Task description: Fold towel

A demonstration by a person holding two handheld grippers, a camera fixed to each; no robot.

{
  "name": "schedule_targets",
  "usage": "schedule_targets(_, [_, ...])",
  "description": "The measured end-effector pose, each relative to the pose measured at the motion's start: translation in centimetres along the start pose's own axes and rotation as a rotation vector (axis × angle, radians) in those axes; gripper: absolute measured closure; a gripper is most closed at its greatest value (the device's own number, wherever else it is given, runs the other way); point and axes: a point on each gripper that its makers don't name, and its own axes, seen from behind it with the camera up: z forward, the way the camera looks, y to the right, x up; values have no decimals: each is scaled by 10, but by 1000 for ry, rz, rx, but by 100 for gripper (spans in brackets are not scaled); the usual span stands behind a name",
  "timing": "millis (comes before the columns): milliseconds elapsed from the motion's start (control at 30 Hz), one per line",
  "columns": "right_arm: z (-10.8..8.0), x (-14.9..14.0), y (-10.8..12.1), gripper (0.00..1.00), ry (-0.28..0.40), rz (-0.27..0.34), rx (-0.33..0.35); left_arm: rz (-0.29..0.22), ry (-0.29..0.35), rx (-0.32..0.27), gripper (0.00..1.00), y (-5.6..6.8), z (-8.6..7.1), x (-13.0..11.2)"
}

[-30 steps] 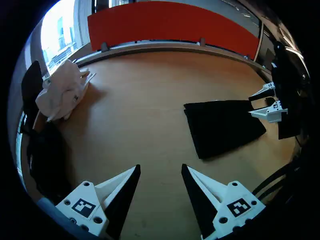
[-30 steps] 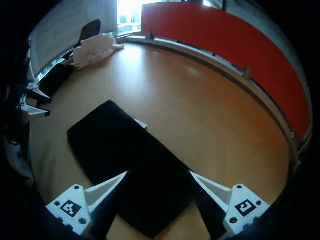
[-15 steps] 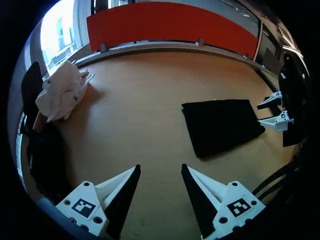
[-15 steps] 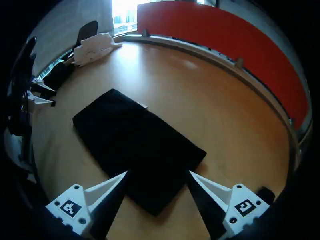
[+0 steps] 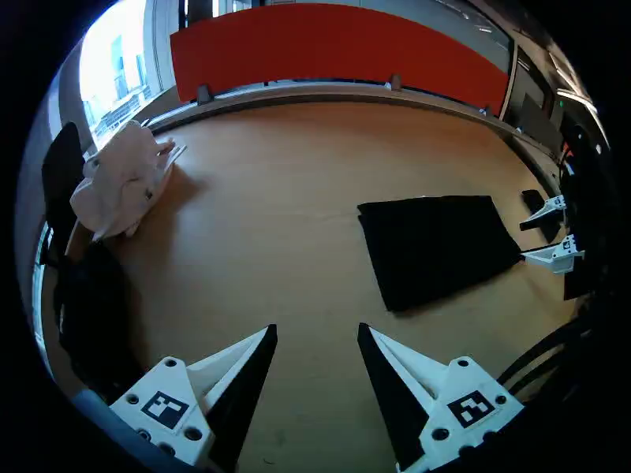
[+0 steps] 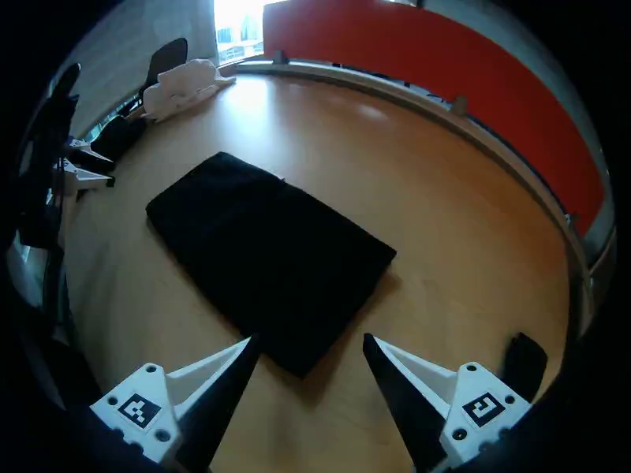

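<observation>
While the left gripper (image 5: 315, 370) hovers over the wooden table (image 5: 276, 181), the left gripper view shows its two white fingers spread wide with bare tabletop between them. The folded black towel (image 5: 438, 248) lies flat ahead and to the right of this tool, well apart from its tips. Just beyond the towel's far right edge sits the right gripper (image 5: 527, 241), its fingers parted and pointing at the cloth. Ahead and to the left, a heap of white cloth (image 5: 122, 177) rests near the table's edge, with a dark chair (image 5: 59, 173) beside it. A red divider panel (image 5: 339, 47) runs along the table's far side.

From the right gripper view, the right gripper (image 6: 311, 378) is likewise opened wide and empty. The towel (image 6: 268, 252) lies directly ahead, its near corner just beyond the gap between the fingertips and apart from them. The left gripper (image 6: 106, 172) appears far off to the left, past the towel. The white cloth (image 6: 185, 79) lies far ahead on the left, and the red panel (image 6: 442, 71) curves along the right.
</observation>
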Motion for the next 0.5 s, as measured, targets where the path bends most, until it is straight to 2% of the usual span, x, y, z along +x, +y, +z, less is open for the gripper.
schedule_targets(333, [-1, -11, -2, 3, -9, -6, 17, 2, -2, -1, 25, 1, 1, -1])
schedule_targets(500, [1, -19, -2, 16, -22, -4, 16, 0, -3, -2, 25, 1, 1, -2])
